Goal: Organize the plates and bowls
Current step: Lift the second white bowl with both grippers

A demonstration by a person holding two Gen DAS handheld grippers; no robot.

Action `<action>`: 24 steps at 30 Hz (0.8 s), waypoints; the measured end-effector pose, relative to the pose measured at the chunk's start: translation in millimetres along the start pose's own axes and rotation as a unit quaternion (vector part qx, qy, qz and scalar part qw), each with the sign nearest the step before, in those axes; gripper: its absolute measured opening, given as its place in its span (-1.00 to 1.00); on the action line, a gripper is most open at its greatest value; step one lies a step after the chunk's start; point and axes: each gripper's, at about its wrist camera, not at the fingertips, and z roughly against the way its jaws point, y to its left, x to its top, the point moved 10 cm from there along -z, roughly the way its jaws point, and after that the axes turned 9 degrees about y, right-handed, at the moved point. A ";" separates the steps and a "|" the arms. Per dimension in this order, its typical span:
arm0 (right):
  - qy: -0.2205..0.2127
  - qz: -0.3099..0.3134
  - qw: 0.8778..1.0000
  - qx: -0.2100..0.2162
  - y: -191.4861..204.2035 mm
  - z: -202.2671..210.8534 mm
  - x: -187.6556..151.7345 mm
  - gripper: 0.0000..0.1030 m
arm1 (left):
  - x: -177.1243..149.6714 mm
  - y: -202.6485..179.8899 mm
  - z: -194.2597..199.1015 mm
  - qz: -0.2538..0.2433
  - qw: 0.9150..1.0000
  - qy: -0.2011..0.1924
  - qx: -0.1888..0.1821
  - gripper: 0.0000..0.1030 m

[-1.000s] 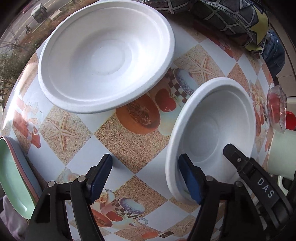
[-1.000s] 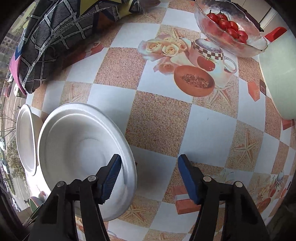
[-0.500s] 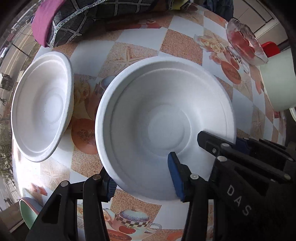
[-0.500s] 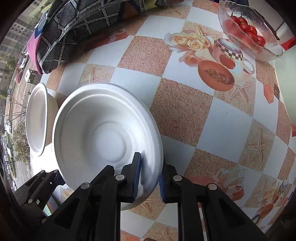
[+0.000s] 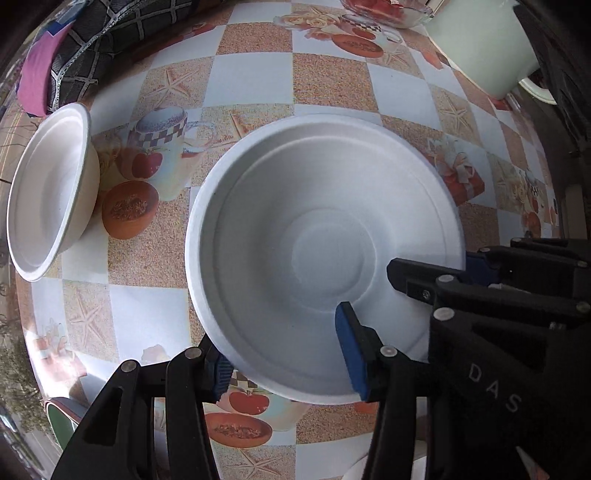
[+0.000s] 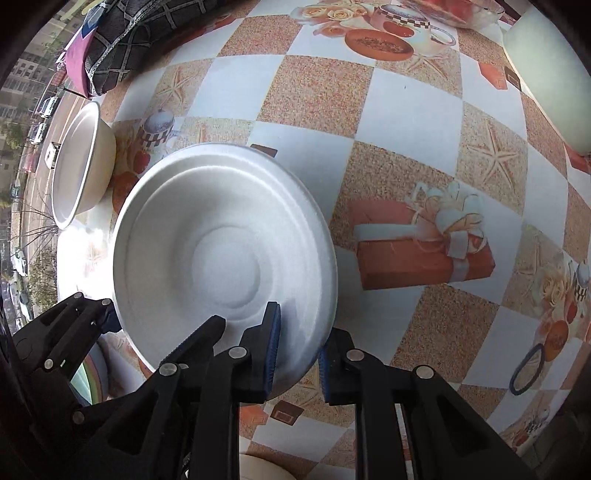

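Observation:
A white foam bowl [image 5: 295, 229] hangs just above the patterned tablecloth [image 5: 332, 81], held by both grippers. My left gripper [image 5: 286, 363] is shut on its near wall, one blue pad inside the bowl and the other under the rim outside. My right gripper [image 6: 297, 354] is shut on the same bowl's [image 6: 221, 240] rim; in the left wrist view it [image 5: 465, 266] clamps the bowl's right edge. The left gripper [image 6: 99, 317] shows at the bowl's lower left in the right wrist view. A second white bowl [image 5: 51, 192] [image 6: 77, 166] rests at the table's left edge.
A dark checked cloth [image 5: 110, 40] lies at the back left. A glass bowl of red fruit [image 6: 450, 9] and a pale green pot [image 6: 546, 81] stand at the back right. A stack of green plates [image 5: 62, 421] sits at the near left. A dark ring [image 6: 526, 369] lies at the right.
Both grippers stood open a second ago; each has closed on the white bowl. The left gripper rolled round onto its near wall, and the bowl has shifted right, away from the second bowl.

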 end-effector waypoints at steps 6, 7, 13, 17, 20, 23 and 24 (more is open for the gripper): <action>0.017 -0.017 1.000 0.002 -7.1 -15.8 -40.4 -0.60 | -26.9 -14.9 -9.1 -0.022 1.000 0.011 -0.001 0.05; 0.018 -0.017 1.000 0.000 -11.0 -22.0 -53.3 -0.60 | -28.4 -11.9 -9.0 -0.023 1.000 0.008 0.009 0.05; 0.017 -0.024 1.000 0.001 -15.4 -25.8 -67.8 -0.60 | -18.2 8.6 -4.3 -0.004 1.000 0.004 0.015 0.05; 0.011 -0.020 1.000 -0.006 -17.5 -19.6 -58.1 -0.60 | -8.7 3.8 -8.5 -0.030 0.999 0.010 0.019 0.07; 0.010 -0.022 1.000 -0.013 1.5 -15.2 -47.1 -0.60 | -2.9 -9.3 -11.4 -0.055 0.998 0.011 0.032 0.07; 0.015 -0.027 0.999 -0.011 10.6 -18.4 -37.4 -0.59 | -14.8 -27.5 -14.5 -0.072 0.997 0.018 0.034 -0.21; 0.018 -0.033 0.999 -0.007 11.7 -18.9 -35.5 -0.59 | -14.6 -29.0 -14.5 -0.072 0.996 0.020 0.039 -0.21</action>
